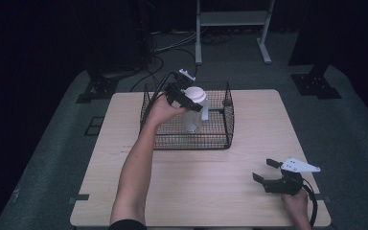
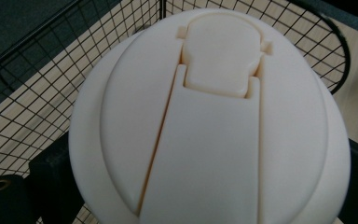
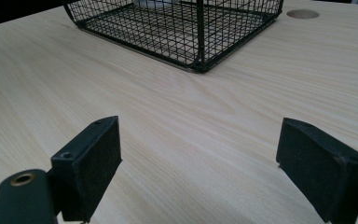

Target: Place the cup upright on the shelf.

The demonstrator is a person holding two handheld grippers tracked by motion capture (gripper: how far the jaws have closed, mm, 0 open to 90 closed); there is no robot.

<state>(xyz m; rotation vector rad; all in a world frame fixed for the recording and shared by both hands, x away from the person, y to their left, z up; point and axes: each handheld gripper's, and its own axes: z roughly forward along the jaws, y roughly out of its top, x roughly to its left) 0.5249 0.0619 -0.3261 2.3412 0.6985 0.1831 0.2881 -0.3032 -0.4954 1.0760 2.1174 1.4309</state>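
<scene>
right gripper [image 1: 267,173] rests open on the table [image 1: 206,182], idle. farther off, left gripper [image 1: 186,100] clamps the bottle [image 1: 194,115] below its lid [image 2: 209,121], upright in the basket [image 1: 220,139]. clear plastic, probably light, slick; the neck grip suits.

Pale wooden table [image 1: 230,167] with a black wire basket [image 1: 220,136] on it

Black grippers [image 1: 268,170], cabled; sleeve [image 1: 127,224] seemingly dark.

No legible text or labels.
</scene>
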